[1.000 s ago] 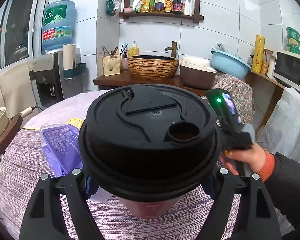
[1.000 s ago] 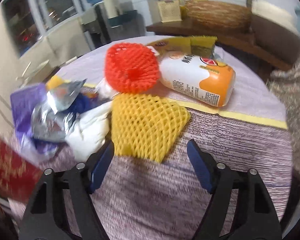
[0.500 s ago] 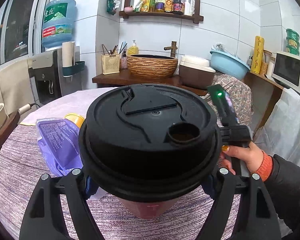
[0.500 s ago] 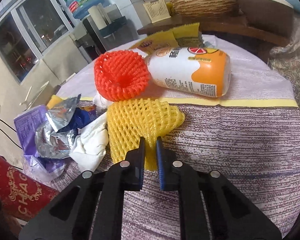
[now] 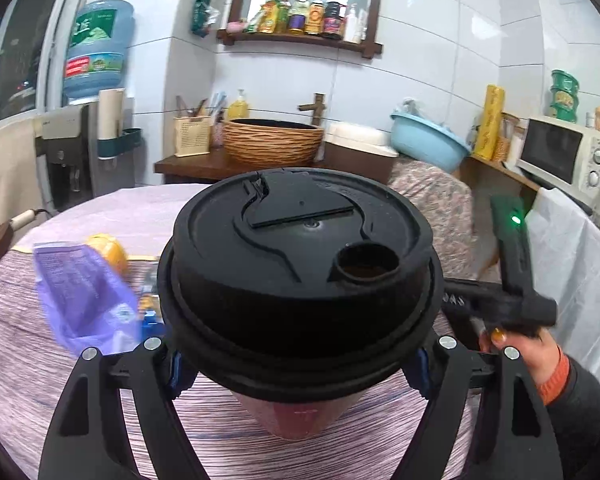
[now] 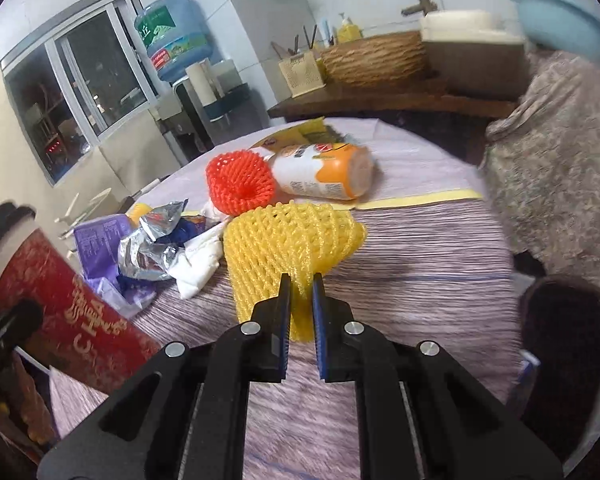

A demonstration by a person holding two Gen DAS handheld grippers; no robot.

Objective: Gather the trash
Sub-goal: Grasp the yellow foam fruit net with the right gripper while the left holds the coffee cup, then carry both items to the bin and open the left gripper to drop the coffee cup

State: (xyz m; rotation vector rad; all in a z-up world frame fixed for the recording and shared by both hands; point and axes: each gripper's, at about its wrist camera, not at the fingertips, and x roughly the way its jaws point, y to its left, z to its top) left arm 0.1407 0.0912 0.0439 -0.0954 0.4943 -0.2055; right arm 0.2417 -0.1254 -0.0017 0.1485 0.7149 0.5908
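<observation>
My left gripper (image 5: 298,364) is shut on a red paper cup with a black lid (image 5: 300,264), held upright over the table; the cup also shows in the right wrist view (image 6: 60,312) at the left. My right gripper (image 6: 301,292) is shut on a yellow foam fruit net (image 6: 288,244), lifted a little off the cloth. Behind the net lie a red foam net (image 6: 238,184), an orange and white drink can (image 6: 324,172) on its side, crumpled foil wrappers (image 6: 152,248), a white tissue (image 6: 198,264) and a purple plastic bag (image 6: 96,240).
The round table has a purple striped cloth (image 6: 420,264). A dark object (image 6: 564,320) stands at its right edge. A counter with a woven basin (image 5: 272,142), a water dispenser (image 5: 96,80) and a microwave (image 5: 560,152) lie beyond. The right gripper's handle (image 5: 512,272) is beside the cup.
My right gripper closed on the yellow net and has lifted and drawn it back. The left gripper with the cup has shifted slightly.
</observation>
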